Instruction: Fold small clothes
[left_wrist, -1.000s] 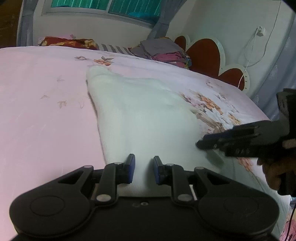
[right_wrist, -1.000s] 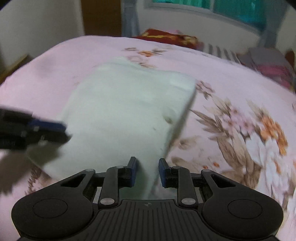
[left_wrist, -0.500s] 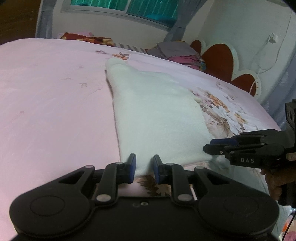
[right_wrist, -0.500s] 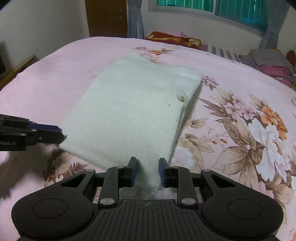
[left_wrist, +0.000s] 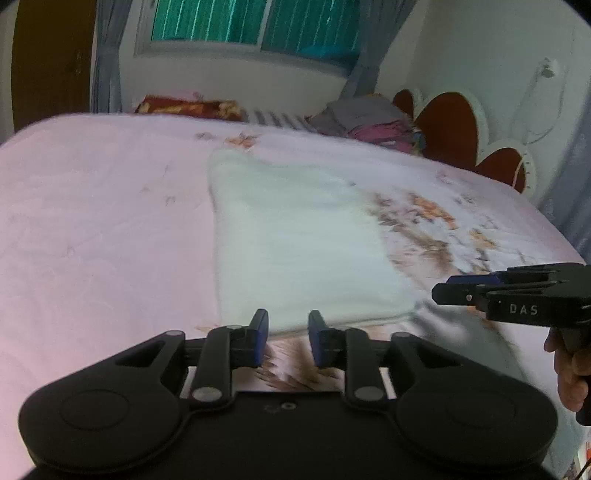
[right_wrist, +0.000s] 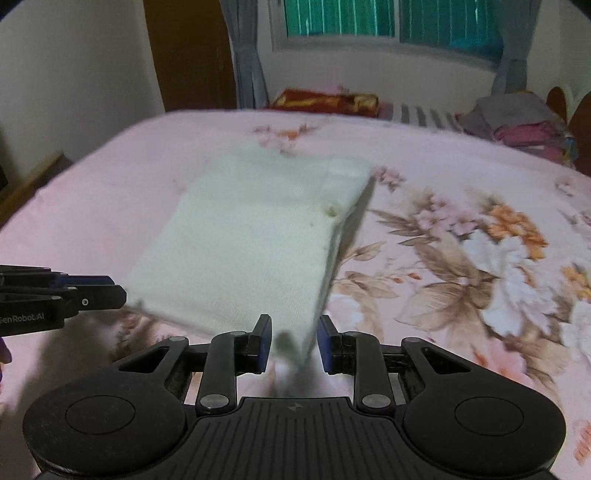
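Largest before us is the bed (left_wrist: 92, 221), its pink flowered sheet filling both views, with a heap of other clothes (left_wrist: 369, 118) at its far edge under the window. On the sheet lies the folded white garment (left_wrist: 295, 240), a flat, thick rectangle with its layers stacked along the side nearer the flower print. A second ago it reached right up to both sets of fingers and looked partly raised. Now it rests flat on the bed, and a strip of flowered sheet shows between its near edge and us. We take this to mean the fold has been laid down and let go, and that both hands are backing off. The left tool (left_wrist: 284, 339) has just been opening a little. Its jaws stand a narrow gap apart with only bedsheet between them, and the garment's edge is just beyond its tips. The right tool (right_wrist: 295, 343) is also slightly parted. In its own view the garment's near corner shows, blurred, in the gap between the blue pads (right_wrist: 264, 343). From the left wrist view we see its tips just short of that corner, so we judge it holds nothing. The hand (left_wrist: 569, 369) carrying it is at the frame's edge. We judge this fold finished. What remains is either another fold across the piece or setting it aside.
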